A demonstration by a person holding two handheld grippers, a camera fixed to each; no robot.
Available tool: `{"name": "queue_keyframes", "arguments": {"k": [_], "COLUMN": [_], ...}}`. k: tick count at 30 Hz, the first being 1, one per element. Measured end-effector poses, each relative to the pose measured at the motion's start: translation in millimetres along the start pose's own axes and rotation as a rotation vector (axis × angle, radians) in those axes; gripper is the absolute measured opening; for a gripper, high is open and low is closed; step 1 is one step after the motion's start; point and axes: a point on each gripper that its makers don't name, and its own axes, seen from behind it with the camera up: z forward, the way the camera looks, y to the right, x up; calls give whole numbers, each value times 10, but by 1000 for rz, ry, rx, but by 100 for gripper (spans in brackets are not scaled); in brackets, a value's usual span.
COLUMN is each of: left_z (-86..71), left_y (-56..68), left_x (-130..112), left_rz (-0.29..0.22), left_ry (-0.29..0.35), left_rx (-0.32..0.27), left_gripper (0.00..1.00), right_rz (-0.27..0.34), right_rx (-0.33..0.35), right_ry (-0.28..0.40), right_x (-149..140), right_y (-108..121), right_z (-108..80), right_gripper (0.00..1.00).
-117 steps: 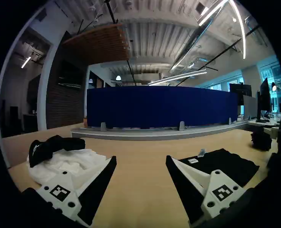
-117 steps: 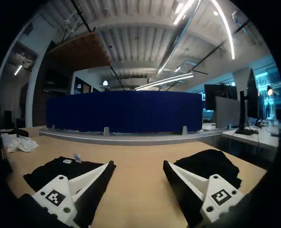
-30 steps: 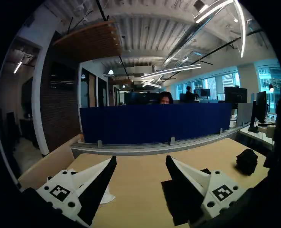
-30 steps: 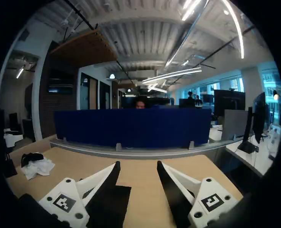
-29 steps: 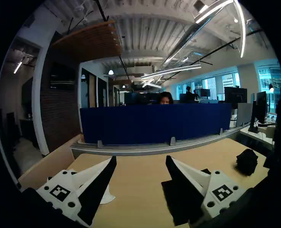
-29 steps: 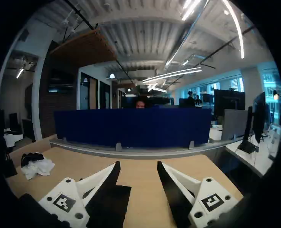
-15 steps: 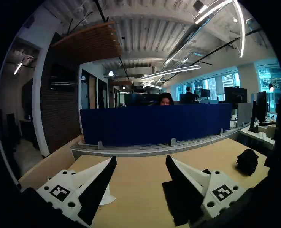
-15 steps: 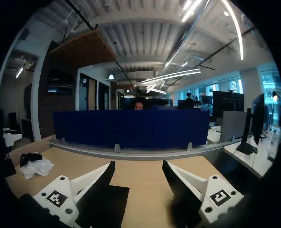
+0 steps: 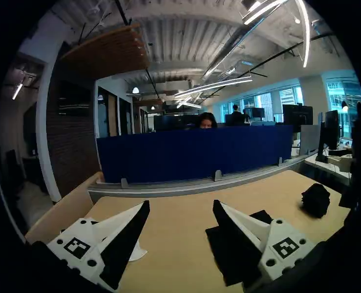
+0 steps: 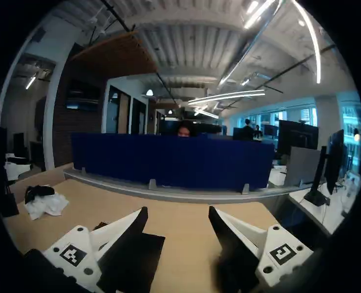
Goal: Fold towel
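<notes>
A flat folded black towel (image 9: 261,216) lies on the wooden table (image 9: 180,244), partly hidden behind the right finger of my left gripper (image 9: 180,211). That gripper is open and holds nothing, hovering above the table. The same black towel (image 10: 143,254) sits low left in the right gripper view, under the left finger of my right gripper (image 10: 178,215), which is also open and holds nothing. A white cloth edge (image 9: 137,253) peeks out beside the left gripper's left finger.
A crumpled black cloth pile (image 9: 316,199) rests at the table's right side. A heap of white and black cloths (image 10: 44,202) lies far left. A blue partition (image 9: 195,152) bounds the back of the table, with a person (image 9: 206,120) behind it. Monitors (image 10: 323,161) stand at right.
Both grippers have risen well above the table since the earliest frames. Within the last second the right gripper's jaws have spread a little wider, and both views have drifted slightly.
</notes>
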Motion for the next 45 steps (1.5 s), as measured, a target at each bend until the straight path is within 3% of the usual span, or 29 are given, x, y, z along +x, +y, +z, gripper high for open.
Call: {"name": "queue_keyframes", "arguments": {"k": [8, 15, 21, 32, 45], "left_z": [54, 70, 16, -12, 74], "left_y": [201, 486, 761, 1027, 1203], "left_x": [-230, -532, -853, -1465, -2388], "left_rz": [54, 111, 123, 196, 261], "left_ry": [-90, -204, -319, -475, -592], "left_rx": [-103, -233, -363, -509, -586], "left_gripper": [96, 96, 96, 96, 96], "right_rz": [-85, -162, -231, -287, -337], "right_rx": [110, 272, 394, 483, 537], "right_ry": [-116, -308, -442, -585, -658], "right_x": [-206, -579, -898, -1501, -2323], "right_y": [-195, -448, -638, -746, -836], "right_z": [3, -57, -152, -182, -126], "right_gripper": [96, 98, 100, 100, 100]}}
